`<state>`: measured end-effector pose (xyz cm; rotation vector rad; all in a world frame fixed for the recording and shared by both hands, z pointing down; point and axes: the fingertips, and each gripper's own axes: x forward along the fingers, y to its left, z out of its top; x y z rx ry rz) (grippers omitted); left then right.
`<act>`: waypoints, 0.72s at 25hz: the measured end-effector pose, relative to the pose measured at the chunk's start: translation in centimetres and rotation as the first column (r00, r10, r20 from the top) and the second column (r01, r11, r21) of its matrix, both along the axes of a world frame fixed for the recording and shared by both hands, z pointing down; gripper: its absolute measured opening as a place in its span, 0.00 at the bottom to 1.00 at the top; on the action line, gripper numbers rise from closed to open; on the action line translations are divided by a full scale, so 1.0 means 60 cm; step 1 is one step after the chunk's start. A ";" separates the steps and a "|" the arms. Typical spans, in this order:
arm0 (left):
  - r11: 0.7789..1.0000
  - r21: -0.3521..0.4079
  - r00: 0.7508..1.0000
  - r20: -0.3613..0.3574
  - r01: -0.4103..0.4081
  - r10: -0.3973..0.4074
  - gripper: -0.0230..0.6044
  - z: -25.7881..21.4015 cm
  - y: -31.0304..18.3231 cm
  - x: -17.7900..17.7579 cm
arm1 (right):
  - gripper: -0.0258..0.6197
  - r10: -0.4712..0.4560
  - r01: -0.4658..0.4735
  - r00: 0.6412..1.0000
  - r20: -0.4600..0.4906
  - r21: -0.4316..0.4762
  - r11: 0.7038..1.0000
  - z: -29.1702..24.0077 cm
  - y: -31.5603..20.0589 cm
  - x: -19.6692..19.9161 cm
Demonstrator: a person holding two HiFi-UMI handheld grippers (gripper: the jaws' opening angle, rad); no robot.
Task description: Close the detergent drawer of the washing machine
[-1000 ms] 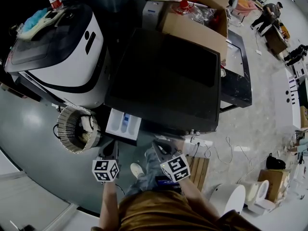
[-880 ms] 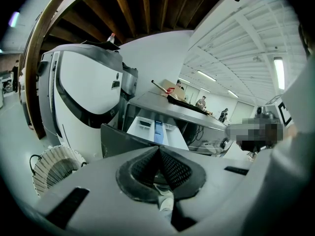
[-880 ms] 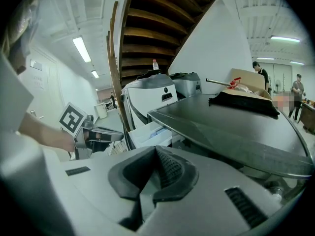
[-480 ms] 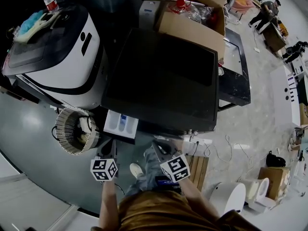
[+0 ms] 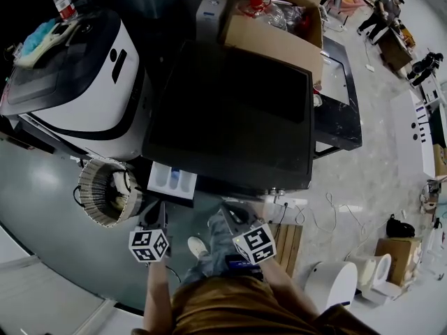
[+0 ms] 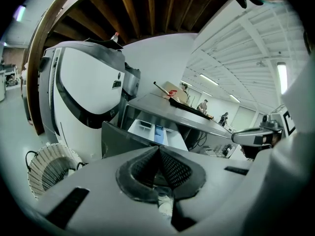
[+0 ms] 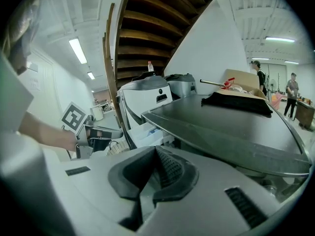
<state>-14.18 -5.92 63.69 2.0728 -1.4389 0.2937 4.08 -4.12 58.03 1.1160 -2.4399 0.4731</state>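
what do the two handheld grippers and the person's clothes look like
The left gripper and right gripper each have a pale grey body, dark grey ribbed pads and a white cube with black square markers. The person wears a brown top.

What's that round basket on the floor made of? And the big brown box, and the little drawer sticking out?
The round basket looks woven, maybe wicker or plastic strips: pale ribbed sides. The brown box looks like cardboard: matte, with folded flaps. The drawer seems smooth white plastic, with a blue part inside.
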 end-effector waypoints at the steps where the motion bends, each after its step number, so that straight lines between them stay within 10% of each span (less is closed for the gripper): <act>1: 1.000 0.000 1.000 0.001 -0.001 0.001 0.08 0.000 -0.002 0.001 | 0.06 0.002 -0.002 1.000 0.002 0.001 1.000 -0.001 -0.001 0.001; 18: 1.000 0.014 1.000 -0.006 -0.002 0.002 0.08 0.000 -0.039 0.007 | 0.06 0.014 -0.014 1.000 -0.013 -0.024 1.000 0.015 -0.020 0.013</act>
